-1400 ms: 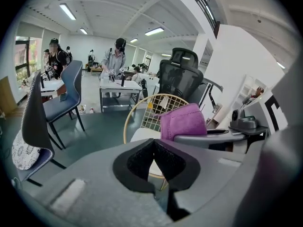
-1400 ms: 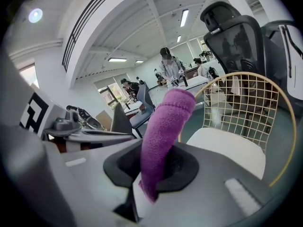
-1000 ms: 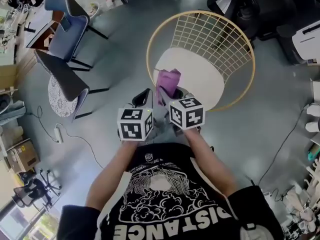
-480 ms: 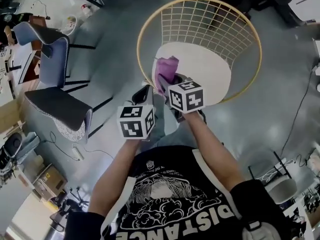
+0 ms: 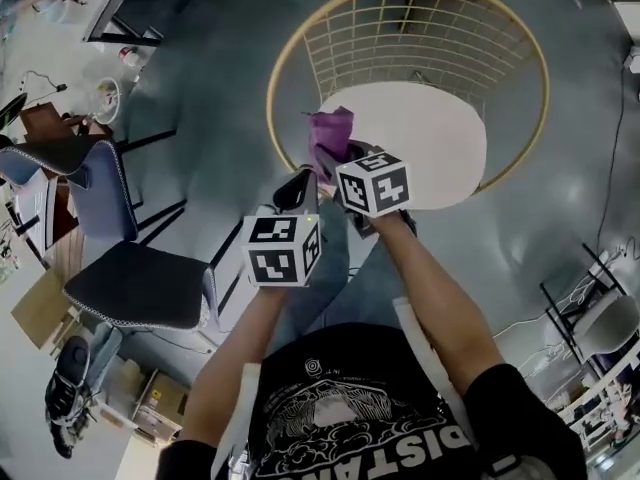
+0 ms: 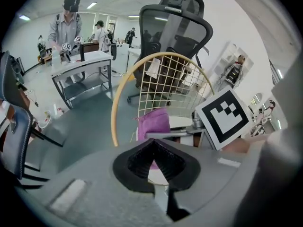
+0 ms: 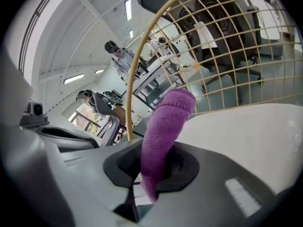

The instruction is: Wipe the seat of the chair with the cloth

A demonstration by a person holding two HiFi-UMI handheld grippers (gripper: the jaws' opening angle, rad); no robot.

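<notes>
A chair with a gold wire back (image 5: 420, 33) and a round white seat (image 5: 425, 153) stands in front of me. A purple cloth (image 5: 330, 138) hangs over the seat's near left edge, and my right gripper (image 5: 342, 158) is shut on it. In the right gripper view the cloth (image 7: 165, 122) rises out of the shut right gripper (image 7: 156, 162) beside the seat (image 7: 246, 131). My left gripper (image 5: 298, 184) hangs just left of the seat, off the chair. Its jaws meet with nothing in them in the left gripper view (image 6: 154, 148), which also shows the cloth (image 6: 154, 123).
A dark padded chair (image 5: 135, 283) stands on the grey floor to my left, with a desk frame (image 5: 120, 13) beyond it. A black office chair (image 6: 173, 22) stands behind the wire chair. People work at a desk (image 6: 80, 60) farther back. A cable (image 5: 610, 138) trails on the floor at right.
The view has swung, so the chair sits higher and more to the right in the frame. Both grippers keep their pose near the seat's front edge, the cloth still held.
</notes>
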